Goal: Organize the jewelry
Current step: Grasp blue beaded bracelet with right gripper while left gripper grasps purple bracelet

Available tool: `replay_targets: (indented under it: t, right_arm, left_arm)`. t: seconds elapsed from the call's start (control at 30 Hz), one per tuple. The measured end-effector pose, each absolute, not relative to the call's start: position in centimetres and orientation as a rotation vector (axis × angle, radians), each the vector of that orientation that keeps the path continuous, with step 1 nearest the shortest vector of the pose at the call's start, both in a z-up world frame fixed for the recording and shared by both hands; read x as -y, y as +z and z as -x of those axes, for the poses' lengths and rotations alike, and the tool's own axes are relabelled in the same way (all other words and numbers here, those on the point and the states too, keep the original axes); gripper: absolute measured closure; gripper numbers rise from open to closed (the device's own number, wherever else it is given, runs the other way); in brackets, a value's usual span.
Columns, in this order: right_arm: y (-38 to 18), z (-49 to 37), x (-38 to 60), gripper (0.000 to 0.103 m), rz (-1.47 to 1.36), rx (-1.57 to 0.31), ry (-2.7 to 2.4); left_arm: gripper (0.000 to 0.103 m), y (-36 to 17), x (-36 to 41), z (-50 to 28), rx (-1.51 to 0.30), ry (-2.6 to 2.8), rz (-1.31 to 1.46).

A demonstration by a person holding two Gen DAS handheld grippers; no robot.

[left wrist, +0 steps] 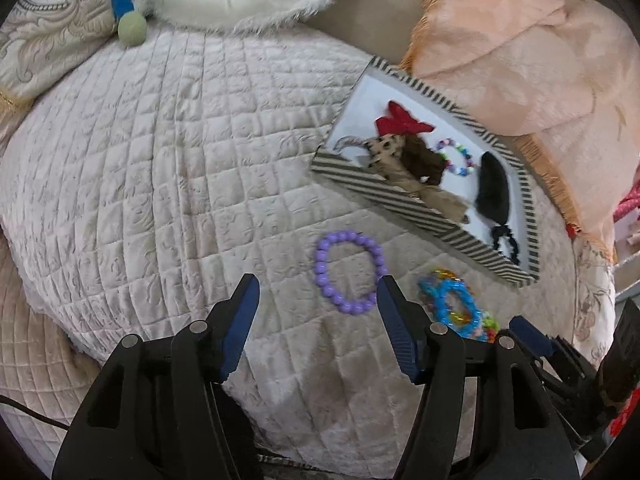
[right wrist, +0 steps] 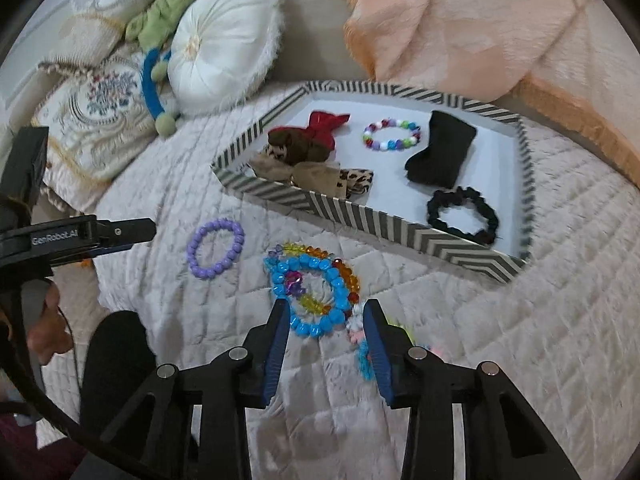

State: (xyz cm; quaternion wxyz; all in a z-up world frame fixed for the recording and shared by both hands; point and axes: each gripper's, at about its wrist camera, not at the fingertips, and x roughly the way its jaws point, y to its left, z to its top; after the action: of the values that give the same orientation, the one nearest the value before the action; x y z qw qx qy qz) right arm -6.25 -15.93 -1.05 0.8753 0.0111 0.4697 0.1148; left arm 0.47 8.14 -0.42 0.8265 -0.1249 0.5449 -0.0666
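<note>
A striped tray [right wrist: 360, 216] [left wrist: 400, 204] lies on the quilted bed and holds red, brown and leopard hair bows, a multicoloured bead bracelet [right wrist: 392, 135], a black cloth piece [right wrist: 440, 152] and a black scrunchie [right wrist: 462, 215]. A purple bead bracelet [left wrist: 350, 272] [right wrist: 216, 248] lies on the quilt just ahead of my open, empty left gripper [left wrist: 316, 300]. A blue bead bracelet [right wrist: 316, 296] [left wrist: 456, 308] lies tangled with orange and clear beads. My right gripper [right wrist: 326, 320] is open, its fingertips on either side of the blue bracelet's near edge.
A peach blanket [right wrist: 480, 20] lies behind the tray. A round white cushion [right wrist: 224, 44], an embroidered pillow [right wrist: 100, 108] and a blue-and-green plush toy [right wrist: 154, 92] lie at the far left. Small pastel trinkets [right wrist: 360, 344] lie by the right finger. The left gripper shows in the right view [right wrist: 120, 232].
</note>
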Motion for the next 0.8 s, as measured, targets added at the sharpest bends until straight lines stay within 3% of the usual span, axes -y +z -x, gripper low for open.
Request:
replay_targets:
  t: [0.33, 0.43, 0.53, 0.57, 0.6, 0.63, 0.7, 0.8]
  right_arm:
    - [-4.2, 2.8, 14.9, 0.079, 0.078, -1.050, 0.254]
    - [-4.7, 2.4, 14.9, 0.090, 0.096, -1.046, 0.252]
    - [-4.6, 2.3, 15.1, 0.094, 0.077, -1.039, 0.262]
    - [-4.4, 2.4, 15.2, 0.094, 0.071, -1.035, 0.265]
    - [-4.1, 2.5, 15.4, 0.094, 0.062, -1.028, 0.268]
    - [-3.7, 2.7, 15.4, 0.094, 0.052, -1.024, 0.272]
    - [-3.1, 3.0, 15.5, 0.094, 0.035, -1.014, 0.278]
    - [-1.6, 3.8, 15.6, 0.094, 0.019, -0.983, 0.286]
  left_arm:
    - [0.042, -4.4, -7.0, -2.9, -1.215, -0.088, 0.211]
    - [0.042, -5.4, -6.3, -3.3, -1.233, -0.076, 0.179]
    - [0.043, -5.7, -5.8, -3.6, -1.209, -0.074, 0.157]
    - [0.049, -5.7, -5.7, -3.7, -1.199, -0.084, 0.159]
    - [0.070, -5.7, -5.5, -3.8, -1.194, -0.093, 0.160]
    - [0.079, -5.6, -5.4, -3.9, -1.197, -0.093, 0.145]
    - [0.091, -5.4, -5.4, -4.0, -1.194, -0.119, 0.155]
    - [0.094, -4.5, -5.7, -3.7, -1.185, -0.164, 0.183]
